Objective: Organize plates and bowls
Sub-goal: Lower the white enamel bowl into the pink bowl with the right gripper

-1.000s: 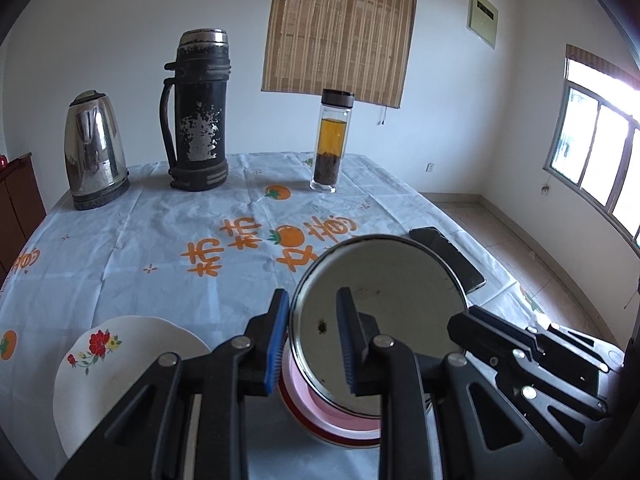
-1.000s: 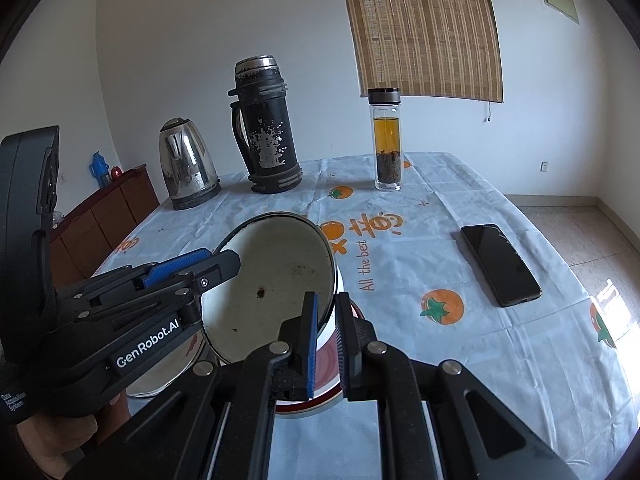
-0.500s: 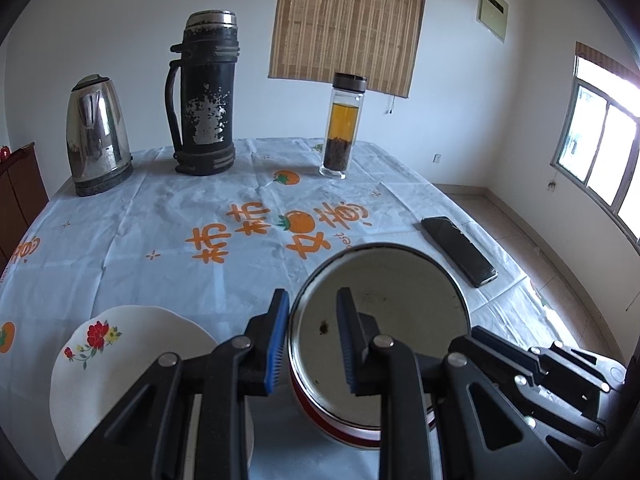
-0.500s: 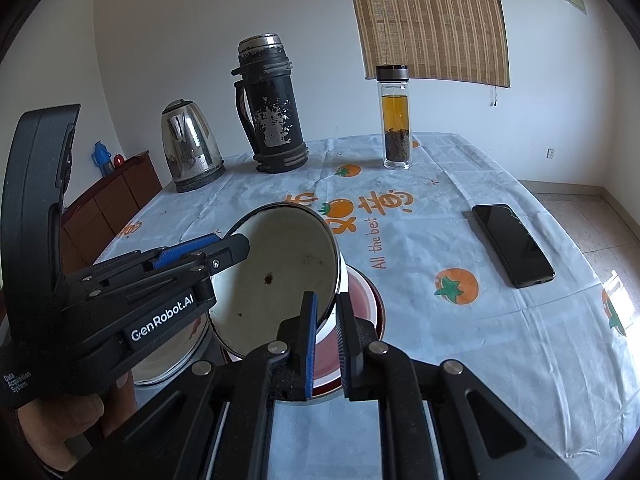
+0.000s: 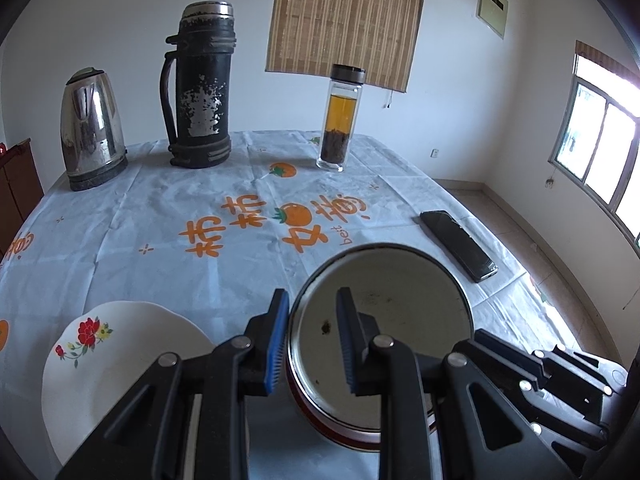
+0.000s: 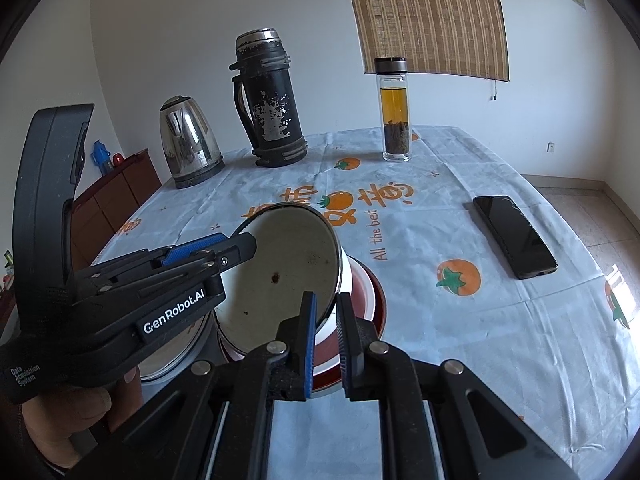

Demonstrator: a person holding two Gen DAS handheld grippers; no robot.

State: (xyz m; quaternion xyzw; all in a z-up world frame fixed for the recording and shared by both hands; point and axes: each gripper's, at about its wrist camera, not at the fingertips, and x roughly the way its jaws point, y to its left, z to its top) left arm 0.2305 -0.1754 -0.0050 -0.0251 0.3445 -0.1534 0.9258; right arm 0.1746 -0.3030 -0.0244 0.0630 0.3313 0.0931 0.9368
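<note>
A white enamel bowl (image 5: 400, 320) with a dark rim hangs tilted just over a red-rimmed dish (image 5: 332, 432) on the tablecloth. My left gripper (image 5: 312, 340) is shut on the bowl's left rim, one blue pad inside and one outside. In the right wrist view my right gripper (image 6: 325, 336) is shut on the near right rim of the bowl (image 6: 280, 272), above the red-rimmed dish (image 6: 364, 296). The left gripper (image 6: 236, 242) shows there too, held by a hand. A white plate with red flowers (image 5: 120, 360) lies to the left.
At the far end of the table stand a steel kettle (image 5: 90, 128), a worn black thermos (image 5: 200, 92) and a glass tea bottle (image 5: 340, 120). A black phone (image 5: 460, 244) lies near the right table edge. A brown cabinet (image 6: 116, 196) stands left of the table.
Both grippers have sunk a little with the bowl. The bowl now covers the pink inside of the red-rimmed dish that showed below it before. Both grips are unchanged.
</note>
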